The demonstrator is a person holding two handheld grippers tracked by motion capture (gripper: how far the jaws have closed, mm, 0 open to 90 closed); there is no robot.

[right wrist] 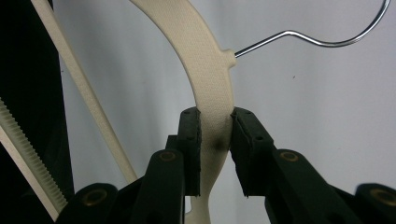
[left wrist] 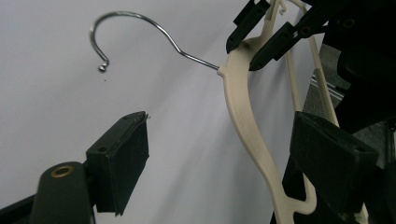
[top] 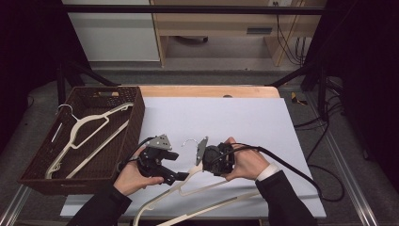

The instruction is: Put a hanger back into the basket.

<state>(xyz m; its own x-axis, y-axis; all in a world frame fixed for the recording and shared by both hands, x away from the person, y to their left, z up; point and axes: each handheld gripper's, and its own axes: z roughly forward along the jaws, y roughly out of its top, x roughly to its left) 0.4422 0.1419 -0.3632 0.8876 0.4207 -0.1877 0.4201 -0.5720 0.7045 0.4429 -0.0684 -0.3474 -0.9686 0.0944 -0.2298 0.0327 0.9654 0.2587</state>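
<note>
Held hanger: the cream plastic clothes hanger with a bent silver wire hook (top: 188,181) sits at the near middle of the table, its arms running down toward the near edge, the hook (left wrist: 126,35) pointing up and left over the sheet.

Right gripper: the black two-jaw right gripper (right wrist: 215,140) is clenched on that hanger, pads pressing both sides of the cream shoulder just below where the wire comes out. Pretty solid pinch in the right gripper view. From above it sits (top: 203,162) in the person's right hand (top: 247,162), near centre.

Left gripper: the black left gripper (left wrist: 219,163) is released, jaws standing wide with the hanger's cream arm running between them, much closer to the right-hand jaw. Can't tell if that jaw touches it; the other pad is well clear. In the high view it sits (top: 181,176) just left of the hanger, in the left hand (top: 131,176).

Surface: pale grey-white sheet (top: 244,122) over the wooden table (top: 207,91).

Basket: dark brown woven rectangular basket (top: 134,122) on the left side, well apart from the held hanger.

In the basket: another cream hanger with a wire hook (top: 87,136), lying flat and slanted.
</note>
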